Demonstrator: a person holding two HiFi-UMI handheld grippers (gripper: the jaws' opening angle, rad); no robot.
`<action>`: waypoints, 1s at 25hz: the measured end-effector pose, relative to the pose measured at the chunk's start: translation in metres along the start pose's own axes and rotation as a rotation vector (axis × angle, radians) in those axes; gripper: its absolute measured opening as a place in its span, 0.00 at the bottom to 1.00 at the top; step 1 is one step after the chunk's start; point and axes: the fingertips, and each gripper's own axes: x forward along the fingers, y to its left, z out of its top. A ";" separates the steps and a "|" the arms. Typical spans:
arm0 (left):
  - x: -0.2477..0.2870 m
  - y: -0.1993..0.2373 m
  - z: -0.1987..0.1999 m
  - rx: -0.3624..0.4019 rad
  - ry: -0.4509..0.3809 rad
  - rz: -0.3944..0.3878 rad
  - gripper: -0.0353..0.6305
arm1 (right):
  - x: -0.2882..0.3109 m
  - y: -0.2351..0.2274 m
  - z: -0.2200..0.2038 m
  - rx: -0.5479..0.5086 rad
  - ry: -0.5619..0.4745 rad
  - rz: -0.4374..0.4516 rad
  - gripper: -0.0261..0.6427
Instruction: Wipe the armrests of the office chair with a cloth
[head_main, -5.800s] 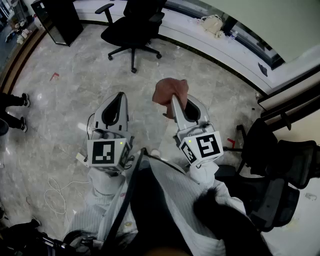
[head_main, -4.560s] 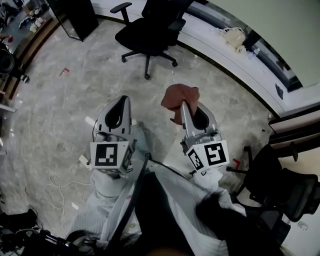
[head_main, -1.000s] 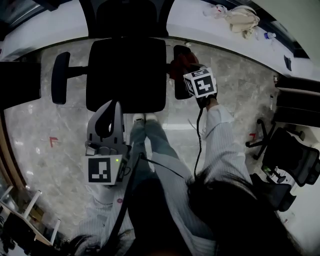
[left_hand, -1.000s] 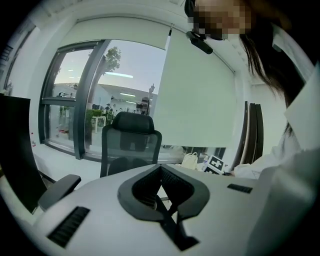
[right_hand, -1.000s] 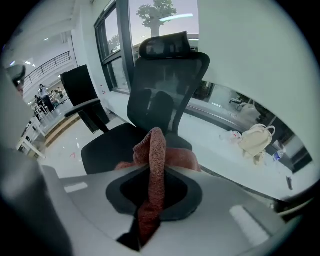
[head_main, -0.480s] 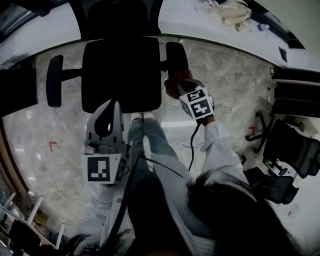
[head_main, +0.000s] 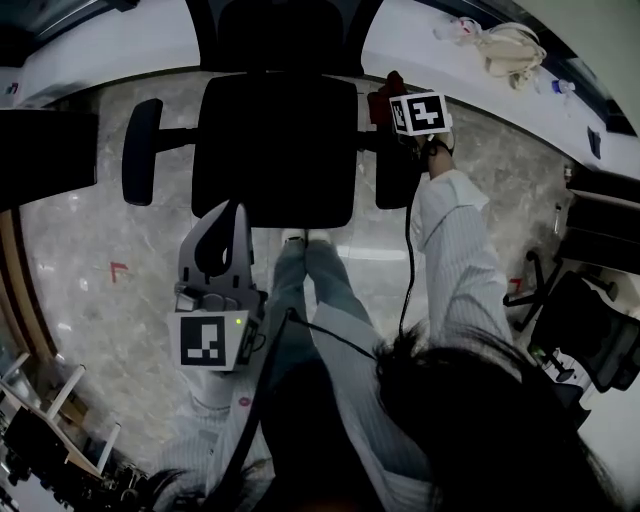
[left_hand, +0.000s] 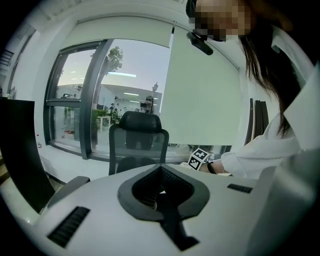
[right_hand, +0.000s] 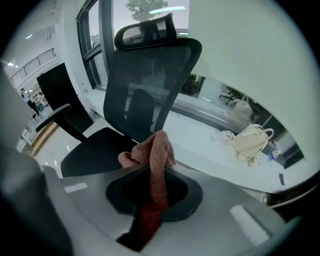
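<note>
A black office chair (head_main: 275, 150) stands before me with its left armrest (head_main: 140, 150) and right armrest (head_main: 398, 185) flanking the seat. My right gripper (head_main: 392, 112) is shut on a reddish cloth (head_main: 382, 100) over the far end of the right armrest. In the right gripper view the cloth (right_hand: 159, 150) is pinched between the jaws of the right gripper (right_hand: 155, 165) and bunches above them, with the mesh backrest (right_hand: 145, 85) behind. My left gripper (head_main: 237, 207) hangs shut and empty short of the seat's front edge. In its own view the left gripper (left_hand: 161, 169) faces the chair (left_hand: 139, 142).
A beige bag (head_main: 510, 45) lies on the white window ledge behind the chair. Another black chair (head_main: 590, 330) stands at the right. A dark panel (head_main: 45, 150) stands at the left. The person's legs and shoes are just before the seat.
The right gripper with the cloth slid along the right armrest toward me and then back to its far end. The left gripper has stayed shut and nearly still.
</note>
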 end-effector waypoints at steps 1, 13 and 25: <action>0.001 0.003 0.003 -0.013 -0.012 0.011 0.06 | 0.002 -0.002 0.002 0.013 0.003 -0.002 0.09; 0.007 -0.020 0.013 -0.015 -0.067 -0.039 0.06 | -0.072 0.068 -0.089 -0.065 -0.035 0.111 0.09; 0.005 -0.065 0.004 -0.016 -0.045 -0.087 0.06 | -0.120 0.092 -0.152 -0.090 -0.082 0.153 0.09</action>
